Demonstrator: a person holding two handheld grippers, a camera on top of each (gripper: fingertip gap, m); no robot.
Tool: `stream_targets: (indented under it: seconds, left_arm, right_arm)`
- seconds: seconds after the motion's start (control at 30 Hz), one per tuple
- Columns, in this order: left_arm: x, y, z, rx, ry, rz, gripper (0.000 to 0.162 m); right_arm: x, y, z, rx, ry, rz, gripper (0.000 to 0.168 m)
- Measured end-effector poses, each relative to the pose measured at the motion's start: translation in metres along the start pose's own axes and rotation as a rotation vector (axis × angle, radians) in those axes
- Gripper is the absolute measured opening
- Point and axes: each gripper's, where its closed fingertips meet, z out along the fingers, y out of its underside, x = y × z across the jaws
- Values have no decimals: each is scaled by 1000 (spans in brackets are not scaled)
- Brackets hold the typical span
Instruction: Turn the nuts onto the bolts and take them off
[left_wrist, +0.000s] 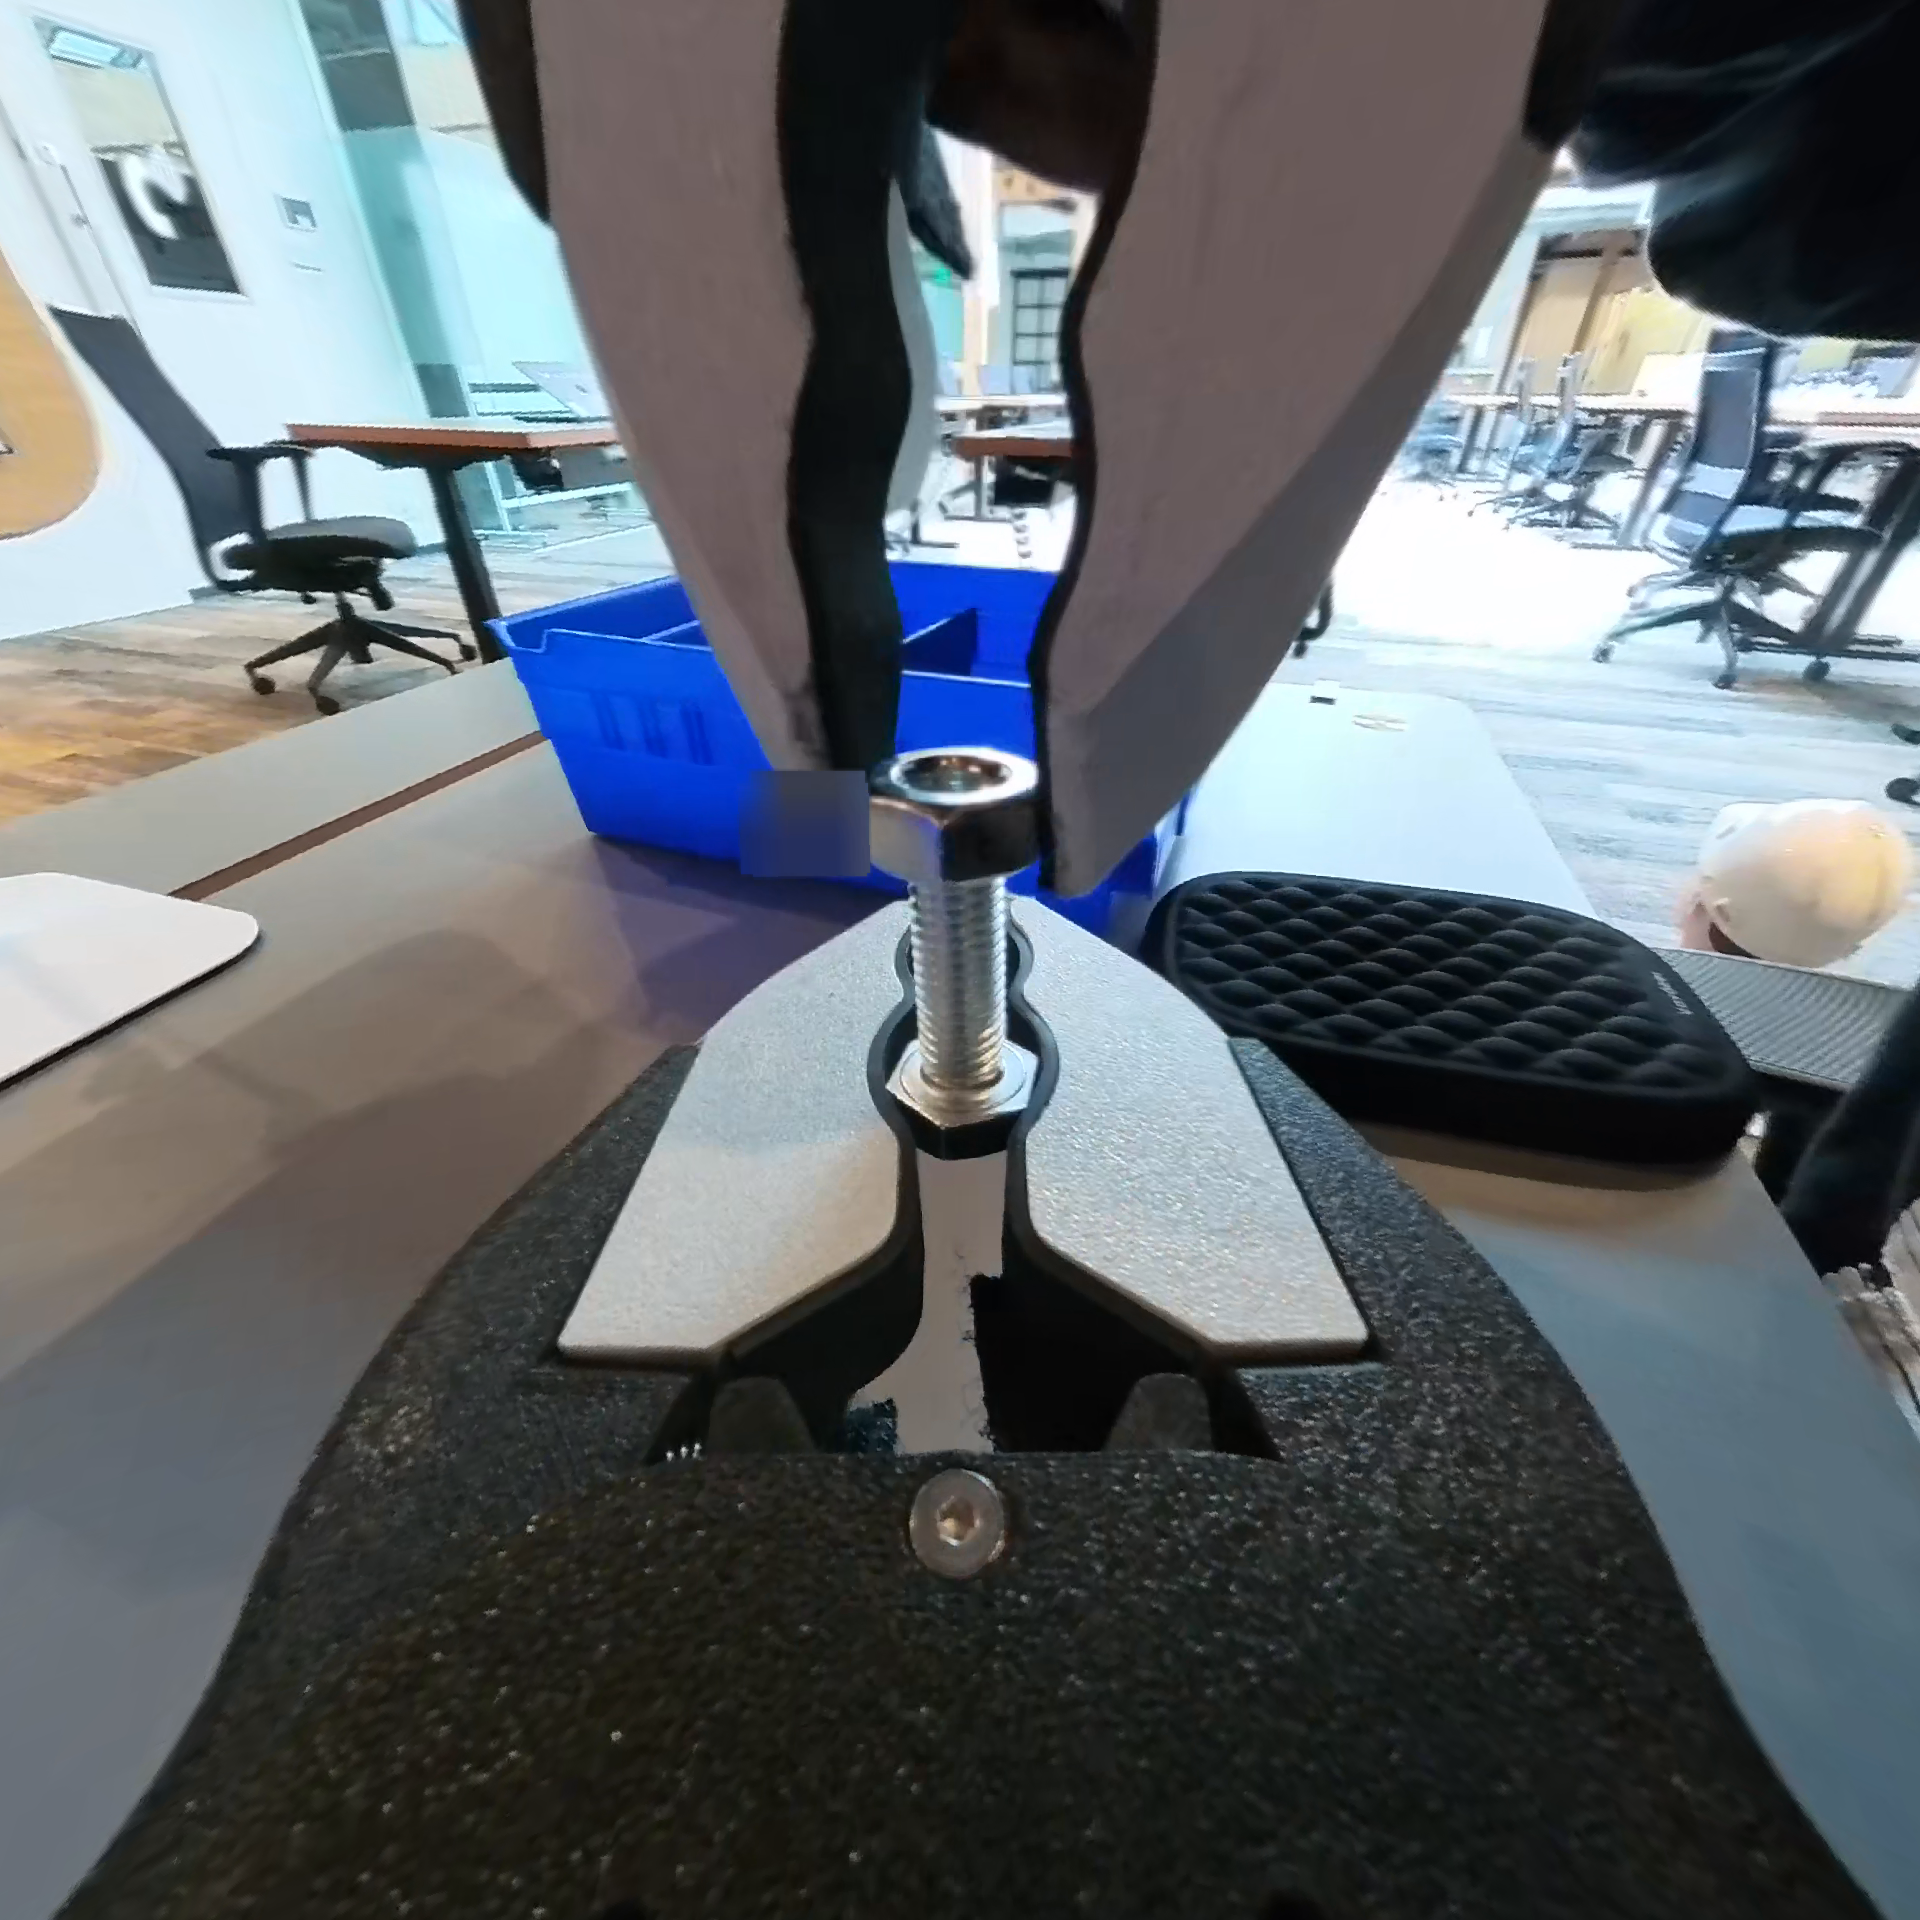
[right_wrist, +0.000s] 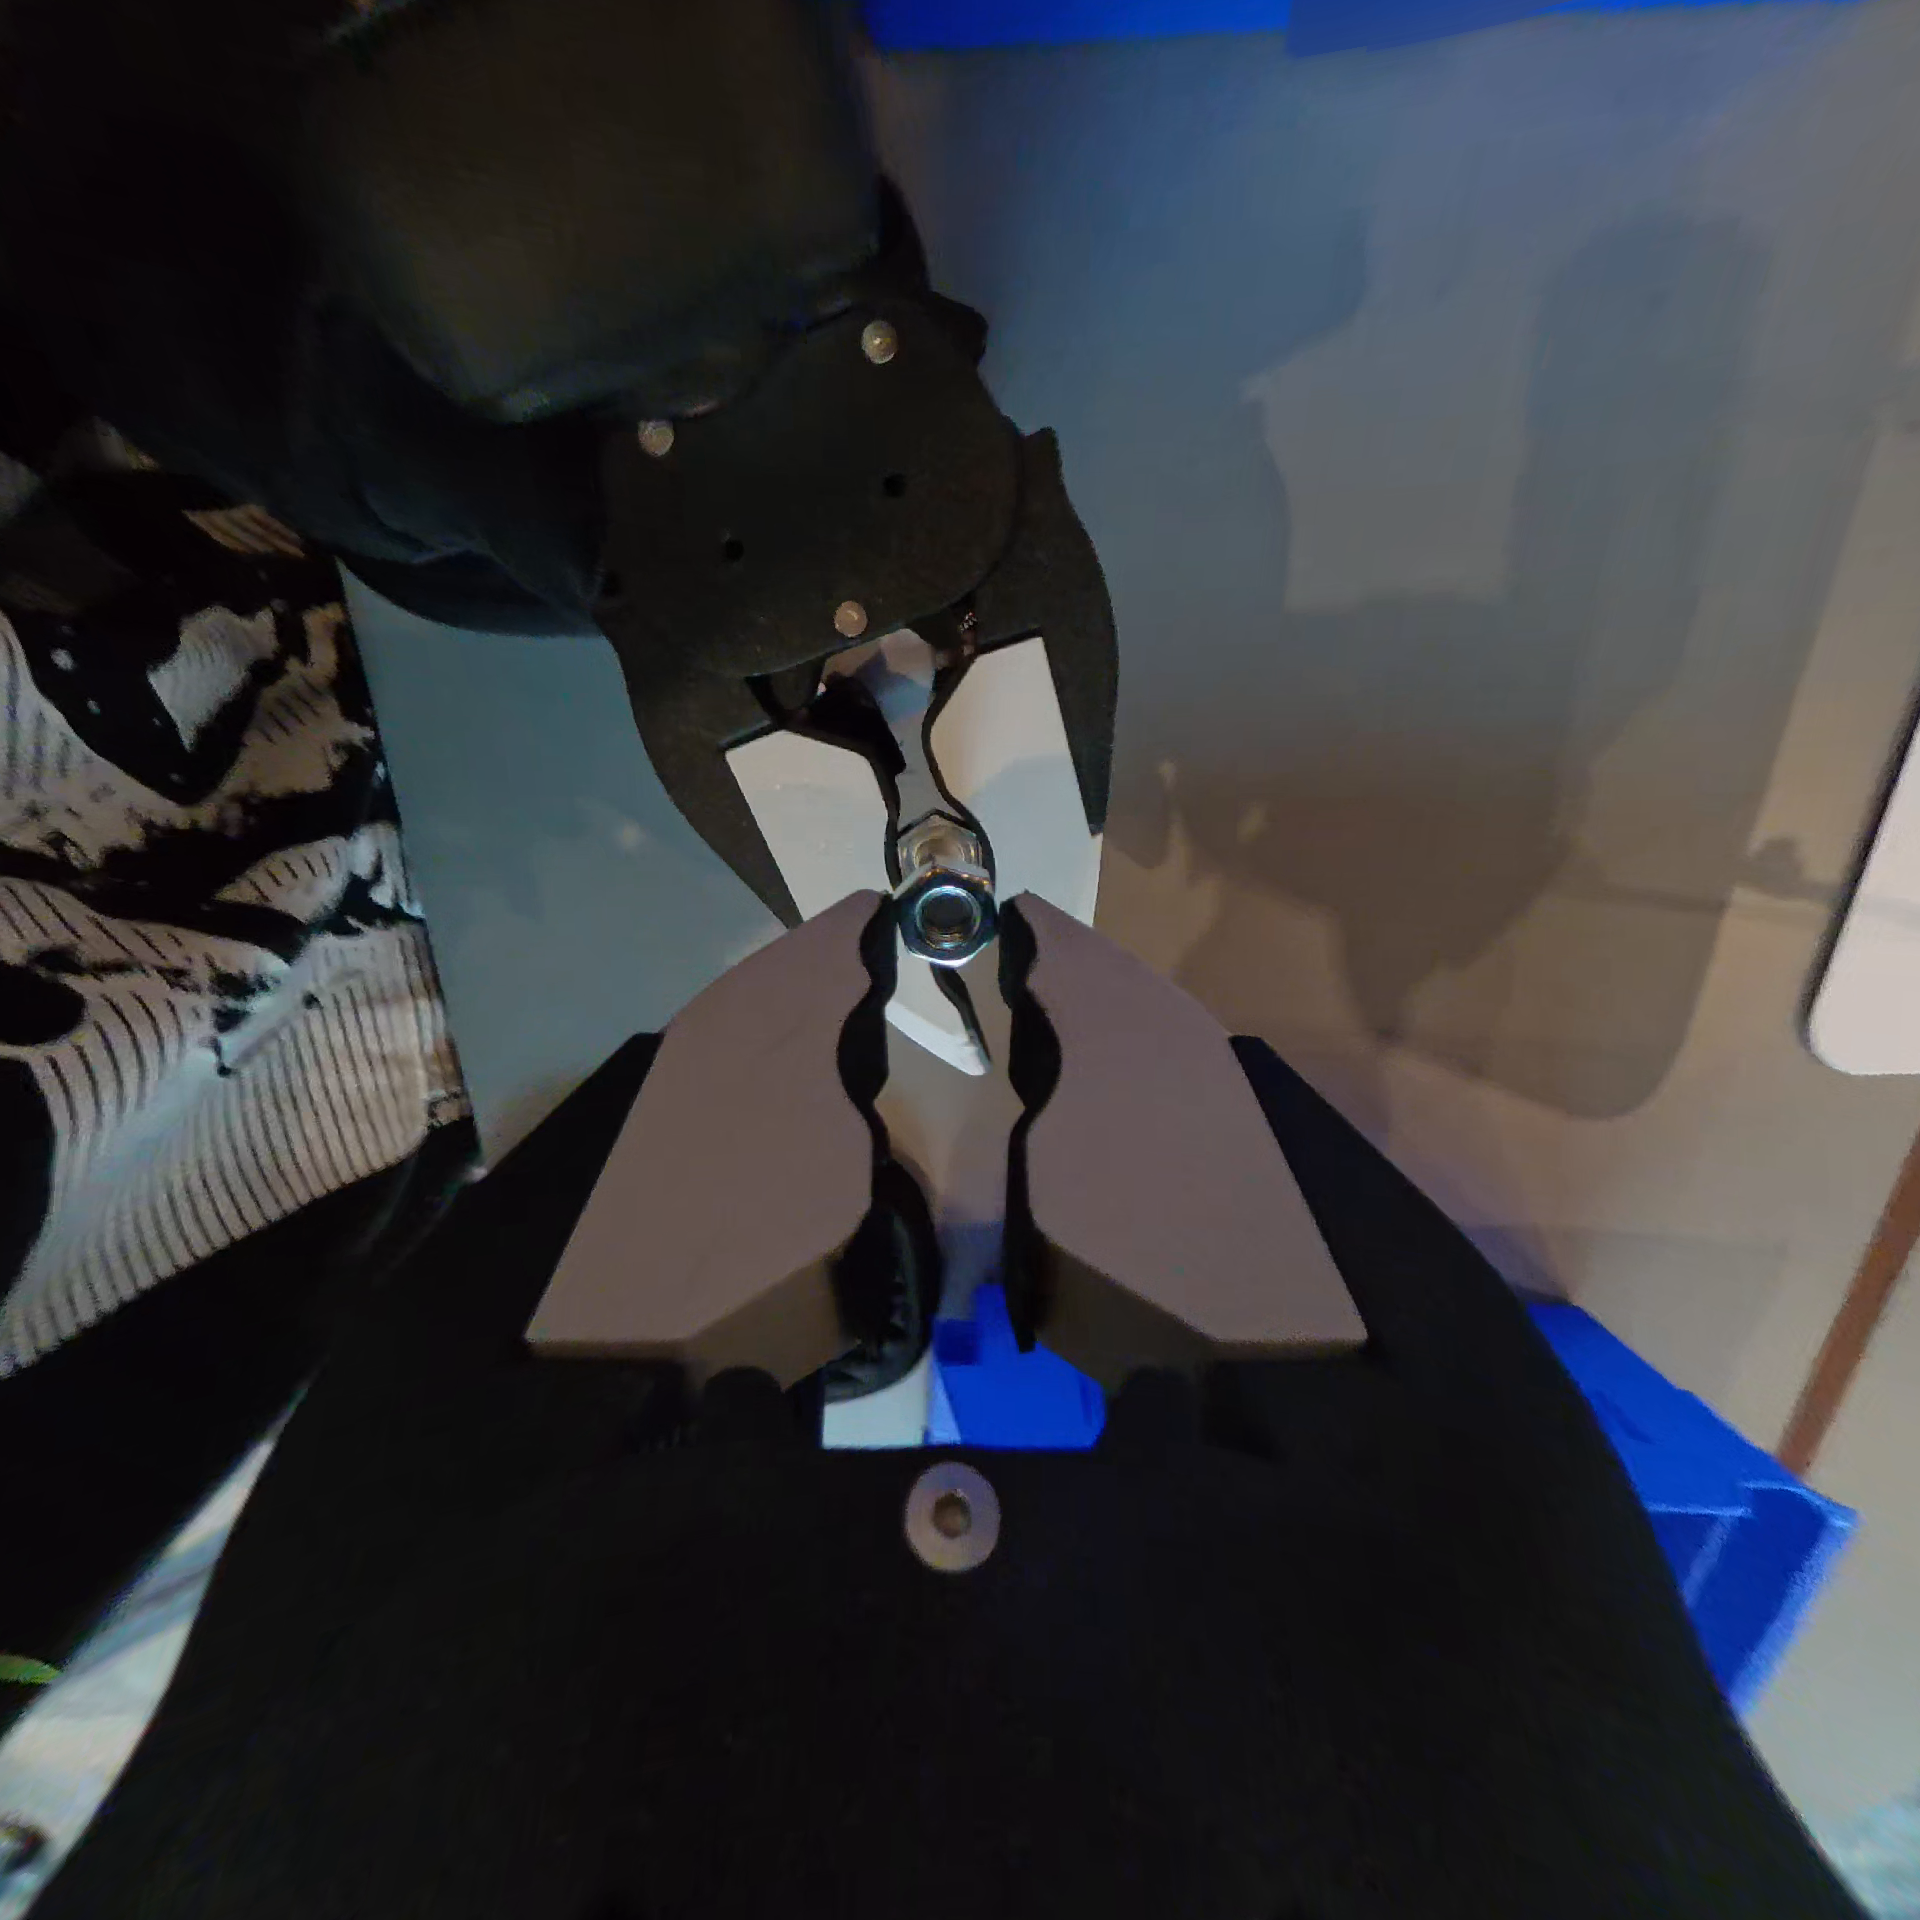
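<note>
In the left wrist view my left gripper is shut on a silver bolt, gripping it near its hex head, with the threaded shank pointing away from the camera. A silver hex nut sits on the far end of the thread. My right gripper comes in from above with its two fingers on either side of the nut. In the right wrist view my right gripper is shut on the nut. Behind it the left gripper holds the bolt, with a black-gloved hand on it.
A blue divided bin stands on the grey desk just behind the bolt and also shows in the right wrist view. A black quilted wrist pad lies to the right and a white pad to the left. A person is at the far right. My hands' fingertips stand some 7 cm from each other.
</note>
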Motion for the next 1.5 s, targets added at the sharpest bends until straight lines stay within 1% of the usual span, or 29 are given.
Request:
stream_targets:
  seconds: [0.03,0.13,0.27,0.43,0.5,0.6,0.7,0.9,1.0,1.07,1.1,1.13,1.2,1.23,1.3,1.33,1.37,1.43,1.5]
  left_arm:
    - [2,0,0,-3,14,2,12]
    - [16,0,-1,-5,86,-5,11]
    - [41,-1,-2,6,269,-29,12]
    - [87,-2,-13,20,621,-77,12]
    - [101,-1,-18,14,732,-89,12]
    - [108,2,-22,1,797,-95,11]
    - [111,-2,-27,20,856,-128,11]
    - [116,-4,-29,26,923,-151,11]
    - [111,-3,-25,25,899,-145,11]
    - [105,-3,-20,32,834,-129,11]
    - [100,-4,-18,43,790,-124,11]
    - [91,-6,-15,59,730,-121,11]
    - [67,-9,-8,89,548,-102,11]
    - [53,-11,-5,104,451,-94,11]
    - [24,-13,-4,123,246,-66,11]
    - [12,-14,-5,126,170,-61,11]
    - [3,-14,-6,129,111,-60,11]
    - [-7,-12,-6,122,47,-63,11]
    - [-9,-10,-6,106,31,-55,11]
  right_arm:
    - [-2,0,0,-8,-2,-19,18]
    - [-6,3,0,-31,-7,-136,18]
    - [-18,8,-1,-79,-25,-426,17]
    - [-42,16,-1,-124,-59,-900,18]
    - [-51,18,0,-129,-71,-1070,17]
    - [-55,17,3,-126,-69,-1205,17]
    - [-57,14,2,-89,-51,-1312,17]
    - [-61,14,0,-56,-42,-1377,17]
    - [-58,15,1,-57,-41,-1355,18]
    - [-54,15,0,-71,-50,-1249,18]
    - [-50,12,-1,-67,-42,-1160,23]
    - [-42,8,-3,-61,-20,-1050,31]
    - [-21,6,-9,-67,12,-751,52]
    - [-10,7,-12,-69,13,-578,57]
    - [8,8,-14,-28,-2,-230,56]
    - [11,8,-14,1,-38,-89,52]
    - [13,6,-13,33,-75,9,49]
    - [17,3,-11,89,-86,87,44]
    - [19,2,-8,103,-70,94,44]
